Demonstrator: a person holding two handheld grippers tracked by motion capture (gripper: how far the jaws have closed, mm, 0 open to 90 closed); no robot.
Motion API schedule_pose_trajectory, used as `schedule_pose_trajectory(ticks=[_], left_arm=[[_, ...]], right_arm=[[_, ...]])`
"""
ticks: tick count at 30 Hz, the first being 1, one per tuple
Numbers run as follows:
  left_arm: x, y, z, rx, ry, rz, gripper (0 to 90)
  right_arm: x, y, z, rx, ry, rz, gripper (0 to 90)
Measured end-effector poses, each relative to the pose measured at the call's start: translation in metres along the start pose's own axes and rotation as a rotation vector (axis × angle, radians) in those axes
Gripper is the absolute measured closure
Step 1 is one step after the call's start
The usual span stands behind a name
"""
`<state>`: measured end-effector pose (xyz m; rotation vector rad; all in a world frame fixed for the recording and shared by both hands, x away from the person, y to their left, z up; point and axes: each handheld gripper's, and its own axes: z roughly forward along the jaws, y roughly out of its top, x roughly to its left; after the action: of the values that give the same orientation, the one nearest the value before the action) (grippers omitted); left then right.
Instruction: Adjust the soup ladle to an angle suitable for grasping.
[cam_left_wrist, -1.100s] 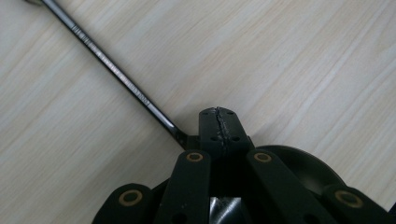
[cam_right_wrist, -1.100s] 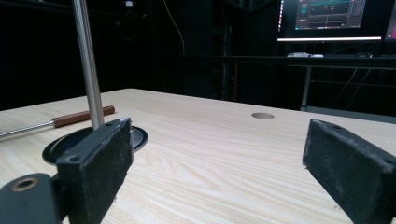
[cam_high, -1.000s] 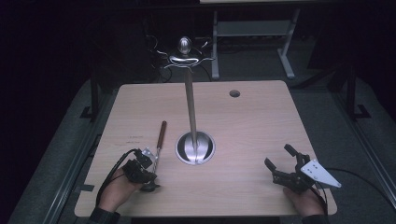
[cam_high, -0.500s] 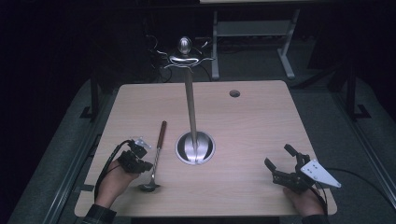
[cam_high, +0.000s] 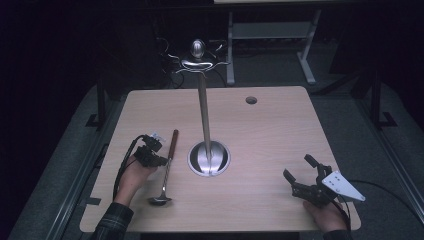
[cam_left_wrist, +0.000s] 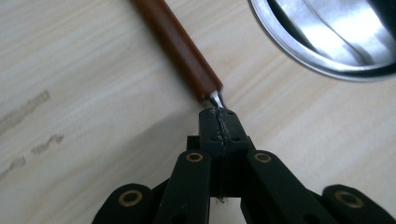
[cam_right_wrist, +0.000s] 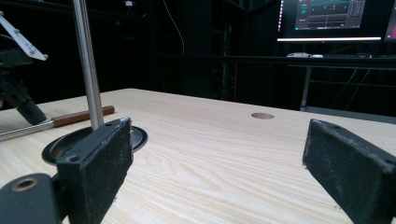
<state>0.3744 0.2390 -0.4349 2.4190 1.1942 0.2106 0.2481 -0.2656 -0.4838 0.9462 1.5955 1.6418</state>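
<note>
A ladle (cam_high: 170, 150) with a brown wooden handle and a metal bowl lies on the wooden table (cam_high: 270, 135), left of the stand's round base (cam_high: 209, 159). My left gripper (cam_high: 159, 160) is shut, its tips resting at the ladle's metal stem just below the handle. In the left gripper view the jaws (cam_left_wrist: 219, 123) are pressed together, and the stem of the ladle (cam_left_wrist: 180, 46) emerges right beyond them. My right gripper (cam_high: 298, 167) stands open near the table's front right, and nothing lies between its pads (cam_right_wrist: 105, 149).
A tall metal stand (cam_high: 202, 100) with hooks on top rises from the table's middle; its pole (cam_right_wrist: 88, 70) and base show left in the right gripper view. A cable hole (cam_high: 251, 100) sits at the back right. Desk frames and monitors stand behind the table.
My left hand has moved away from the ladle's bowl, up along the stem toward the handle. The ladle lies where it was. The right gripper has not moved.
</note>
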Motion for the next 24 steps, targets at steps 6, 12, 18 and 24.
schedule_pose_trajectory(ticks=[6,12,18,24], left_arm=[[-0.006,0.009,0.004,-0.018,-0.016,0.006,89.8],[-0.012,0.013,0.007,-0.007,-0.033,0.023,89.8],[-0.019,0.016,0.010,0.002,-0.050,0.051,89.8],[-0.023,0.018,0.008,0.003,-0.043,0.064,89.7]], right_arm=[[0.000,0.000,0.000,0.000,0.000,0.000,7.9],[0.000,0.000,0.000,0.000,0.000,0.000,7.9],[0.000,0.000,0.000,0.000,0.000,0.000,7.9],[0.000,0.000,0.000,0.000,0.000,0.000,8.0]])
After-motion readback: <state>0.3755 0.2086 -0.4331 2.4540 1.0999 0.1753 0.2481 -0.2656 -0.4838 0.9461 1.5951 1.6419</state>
